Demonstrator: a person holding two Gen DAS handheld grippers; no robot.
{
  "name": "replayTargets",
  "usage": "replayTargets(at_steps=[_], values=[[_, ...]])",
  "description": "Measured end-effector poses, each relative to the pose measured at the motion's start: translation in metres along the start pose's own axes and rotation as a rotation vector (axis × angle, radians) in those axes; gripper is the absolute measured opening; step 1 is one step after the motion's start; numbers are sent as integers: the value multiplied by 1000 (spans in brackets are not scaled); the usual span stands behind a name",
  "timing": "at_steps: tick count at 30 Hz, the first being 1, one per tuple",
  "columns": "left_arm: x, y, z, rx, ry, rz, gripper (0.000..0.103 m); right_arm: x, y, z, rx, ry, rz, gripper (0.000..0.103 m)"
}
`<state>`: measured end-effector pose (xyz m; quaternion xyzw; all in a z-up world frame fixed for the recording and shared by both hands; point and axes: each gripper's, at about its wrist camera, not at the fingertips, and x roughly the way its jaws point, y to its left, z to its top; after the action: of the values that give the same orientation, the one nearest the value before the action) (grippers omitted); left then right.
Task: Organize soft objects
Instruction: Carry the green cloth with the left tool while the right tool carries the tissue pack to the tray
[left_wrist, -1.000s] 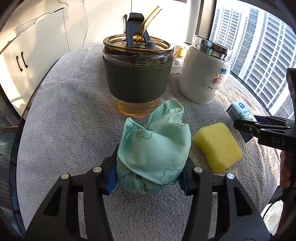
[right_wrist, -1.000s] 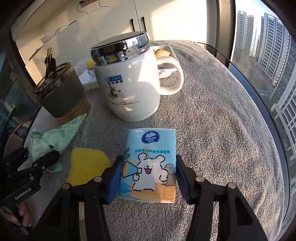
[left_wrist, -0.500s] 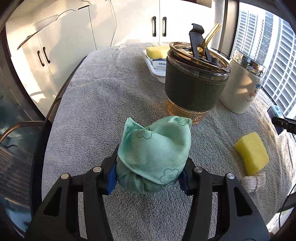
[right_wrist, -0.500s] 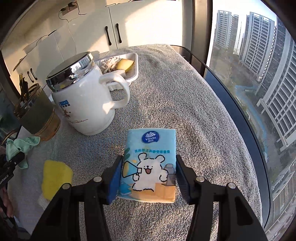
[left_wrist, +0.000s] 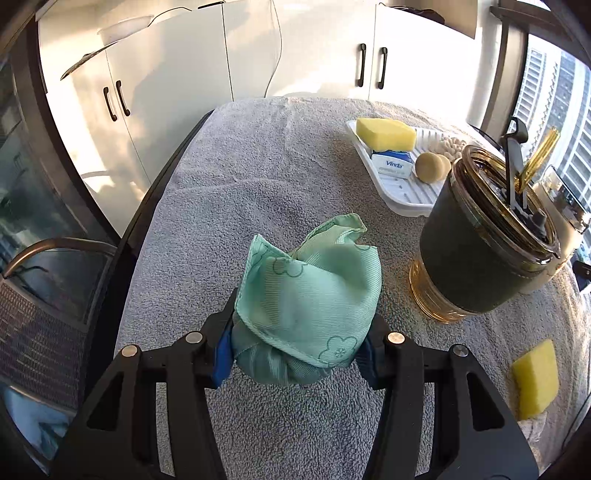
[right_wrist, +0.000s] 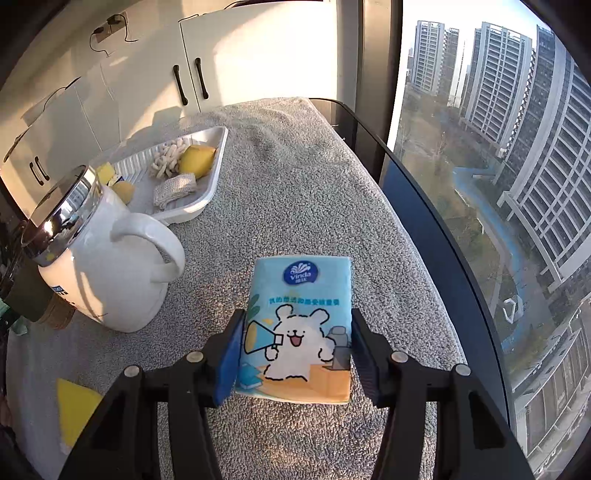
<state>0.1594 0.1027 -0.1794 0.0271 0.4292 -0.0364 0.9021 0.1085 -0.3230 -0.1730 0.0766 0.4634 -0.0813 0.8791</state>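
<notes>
Between the blue pads of the left gripper (left_wrist: 297, 350), a bunched mint-green cloth (left_wrist: 308, 299) with a flower print sits pinched, its loose corners standing up over the grey towel-covered table (left_wrist: 258, 177); whether it is lifted clear of the towel cannot be told. The right gripper (right_wrist: 297, 350) likewise clamps a light-blue Vinda tissue pack (right_wrist: 297, 325) printed with a cartoon bear, squeezed flat-side up between its fingers. Both soft things appear to be in the carry step, judged from how each faces the white ridged tray (left_wrist: 400, 199) at the far side of the table. That tray already holds a yellow sponge (left_wrist: 384, 129), a small tissue packet (left_wrist: 391, 166), a round tan puff (left_wrist: 430, 168) and some knitted or rope pieces (right_wrist: 168, 158). A dark-sleeved glass tumbler (left_wrist: 480, 254) with a gold straw stands between the cloth and the tray, and a white lidded mug (right_wrist: 96, 266) stands just left of the tissue pack's path. Another yellow sponge (left_wrist: 535, 380) lies on the towel, not yet collected. The next move likely calls for steering each load around the cups, over the tray rim, and releasing into a free spot.
</notes>
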Motion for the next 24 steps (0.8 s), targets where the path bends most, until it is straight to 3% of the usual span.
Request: replayTargets(at_steps=[4,13,20,24], values=[[14,7,22,-6,-7,17,50,13,-4,17,0,15,-3,57],[41,15,73,-43,-11,-27,50,29,3,59,-36,-3,-17,57],[54,5,103,-57,-17,-108,50,41,20,98,-67,-23,4,57],[58,-16,116,0,-21,-157,50,48,37,124,-98,-34,31,57]])
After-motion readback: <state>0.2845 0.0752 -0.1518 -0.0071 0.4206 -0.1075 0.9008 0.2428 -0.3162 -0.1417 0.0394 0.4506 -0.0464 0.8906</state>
